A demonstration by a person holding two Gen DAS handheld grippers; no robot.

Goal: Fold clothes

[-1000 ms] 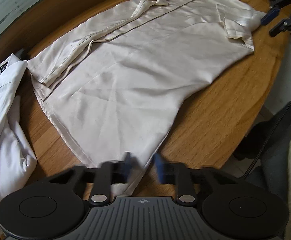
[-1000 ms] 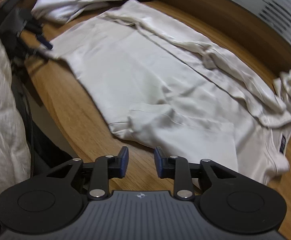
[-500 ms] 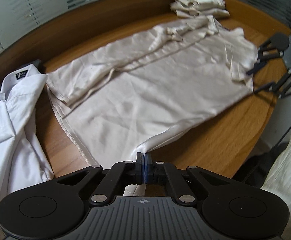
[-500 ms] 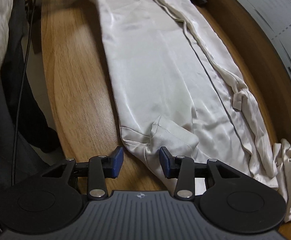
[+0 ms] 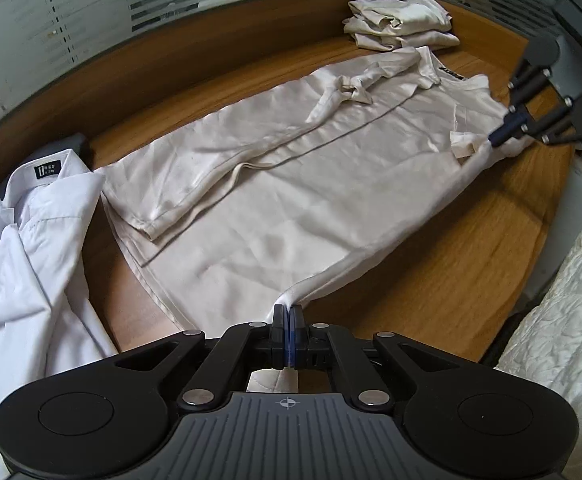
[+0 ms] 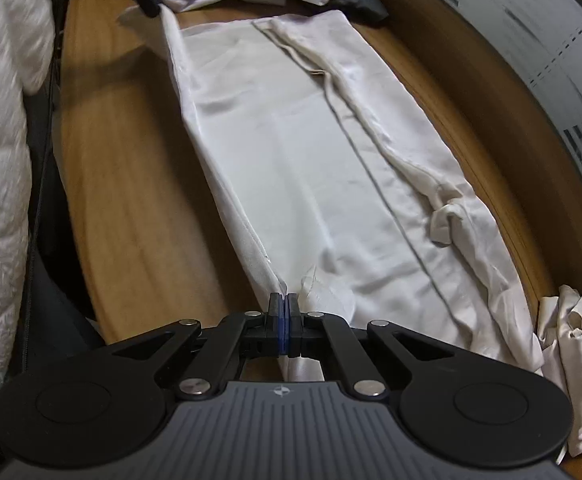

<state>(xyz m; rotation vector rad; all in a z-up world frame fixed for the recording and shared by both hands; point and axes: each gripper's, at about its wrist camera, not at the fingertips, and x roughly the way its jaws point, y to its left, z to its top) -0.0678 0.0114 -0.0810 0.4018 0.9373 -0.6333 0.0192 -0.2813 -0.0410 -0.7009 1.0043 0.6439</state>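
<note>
Cream satin shirt (image 5: 291,184) lies flat on wooden table (image 5: 431,280), far side already folded in; left gripper (image 5: 287,320) & right gripper (image 6: 282,304), fingers pinched tight on near-edge hem & sleeve end, prob. to flip that side over.

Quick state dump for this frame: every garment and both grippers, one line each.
left gripper: shut on the cream shirt's near hem corner
right gripper: shut on the cream shirt's near edge by the sleeve
cream shirt: spread flat on the table, far side folded inward, near edge lifted between the two grips
white dress shirt: unfolded, crumpled, beside the hem
folded cream stack: folded, piled past the collar
wooden table: bearing all garments
</note>
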